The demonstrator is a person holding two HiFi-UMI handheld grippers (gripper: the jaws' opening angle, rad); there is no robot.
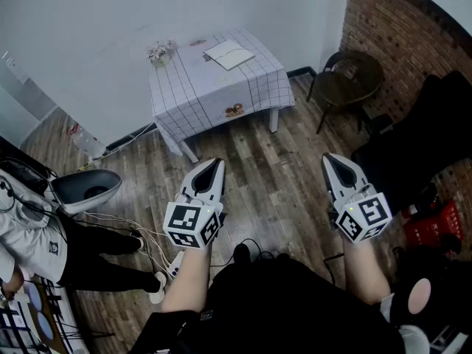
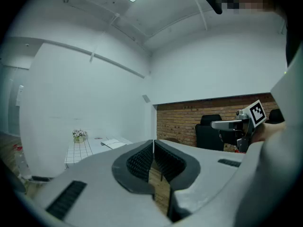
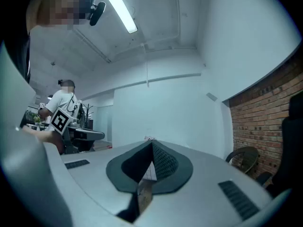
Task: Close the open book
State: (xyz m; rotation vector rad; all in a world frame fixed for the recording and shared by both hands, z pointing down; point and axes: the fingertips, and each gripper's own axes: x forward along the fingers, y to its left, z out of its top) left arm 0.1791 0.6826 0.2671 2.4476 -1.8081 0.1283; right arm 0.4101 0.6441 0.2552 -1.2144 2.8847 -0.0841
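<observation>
Lying open nr far edge of table (image 1: 193, 87): book (image 1: 229, 54).

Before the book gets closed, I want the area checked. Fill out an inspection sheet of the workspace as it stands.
Surface: table under a checked cloth, by the white wall, well ahead of both grippers.
Job's things: book lies open near the table's far edge, untouched.
Clutter: small flower pot at the table's far left corner.
Grippers: left gripper and right gripper both shut, empty, held over the wood floor.
Cables: white cables loose on the floor beside a person at the left.
Surroundings: brick wall, round chair, red basket on the right.
</observation>
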